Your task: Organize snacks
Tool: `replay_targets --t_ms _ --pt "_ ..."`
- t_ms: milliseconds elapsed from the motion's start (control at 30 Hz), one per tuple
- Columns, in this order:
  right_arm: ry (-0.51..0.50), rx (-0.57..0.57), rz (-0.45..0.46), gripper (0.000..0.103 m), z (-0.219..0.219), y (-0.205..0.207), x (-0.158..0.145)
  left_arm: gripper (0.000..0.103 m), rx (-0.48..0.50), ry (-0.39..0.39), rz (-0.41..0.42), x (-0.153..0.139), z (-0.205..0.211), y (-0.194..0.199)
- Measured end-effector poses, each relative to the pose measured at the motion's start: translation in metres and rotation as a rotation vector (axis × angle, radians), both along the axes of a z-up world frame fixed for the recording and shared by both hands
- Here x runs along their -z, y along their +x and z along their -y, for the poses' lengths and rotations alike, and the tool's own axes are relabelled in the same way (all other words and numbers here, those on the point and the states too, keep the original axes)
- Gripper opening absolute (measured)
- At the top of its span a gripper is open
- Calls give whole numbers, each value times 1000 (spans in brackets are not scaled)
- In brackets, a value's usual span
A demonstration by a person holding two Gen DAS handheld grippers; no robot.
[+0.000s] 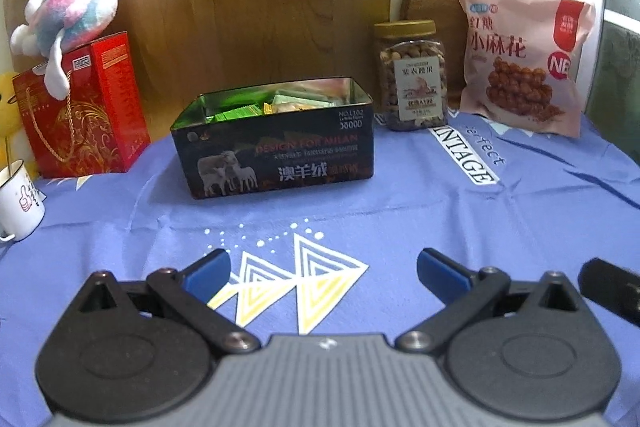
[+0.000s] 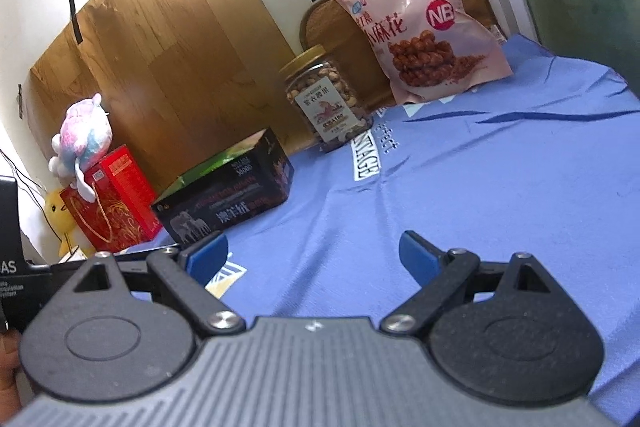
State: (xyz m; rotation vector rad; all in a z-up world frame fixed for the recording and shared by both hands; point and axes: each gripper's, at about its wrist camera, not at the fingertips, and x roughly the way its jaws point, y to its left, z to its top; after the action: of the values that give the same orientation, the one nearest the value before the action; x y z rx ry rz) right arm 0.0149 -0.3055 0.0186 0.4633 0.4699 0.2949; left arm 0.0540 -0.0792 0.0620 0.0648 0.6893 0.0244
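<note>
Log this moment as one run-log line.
left gripper: open, empty | right gripper: open, empty | black tin: open, holds packets | nut jar, pink snack bag: standing behind on cloth

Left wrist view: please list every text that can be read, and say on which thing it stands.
"DESIGN FOR MILAN", "澳羊绒", "38000": black box.
"小麻花", "红糖", "NB": pink bag.
"A180": jar label; its other print is too small.
"INTAGE", "erfect": blue cloth.
Red box and mug: print is too blurred to read.
</note>
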Motion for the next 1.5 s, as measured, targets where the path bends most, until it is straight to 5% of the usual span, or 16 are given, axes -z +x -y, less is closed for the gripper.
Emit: replay_targets --t_ms 600,1000,1500 --pt "-43 -40 9 94 -9 4 -7 103 -13 -7 14 -10 -9 -7" --pt "-55 -93 6 94 -28 12 -9 103 -4 -27 -63 -2 -25 -7" --pt "-23 -116 -9 94 -31 12 -3 103 -24 47 -89 4 -23 -10"
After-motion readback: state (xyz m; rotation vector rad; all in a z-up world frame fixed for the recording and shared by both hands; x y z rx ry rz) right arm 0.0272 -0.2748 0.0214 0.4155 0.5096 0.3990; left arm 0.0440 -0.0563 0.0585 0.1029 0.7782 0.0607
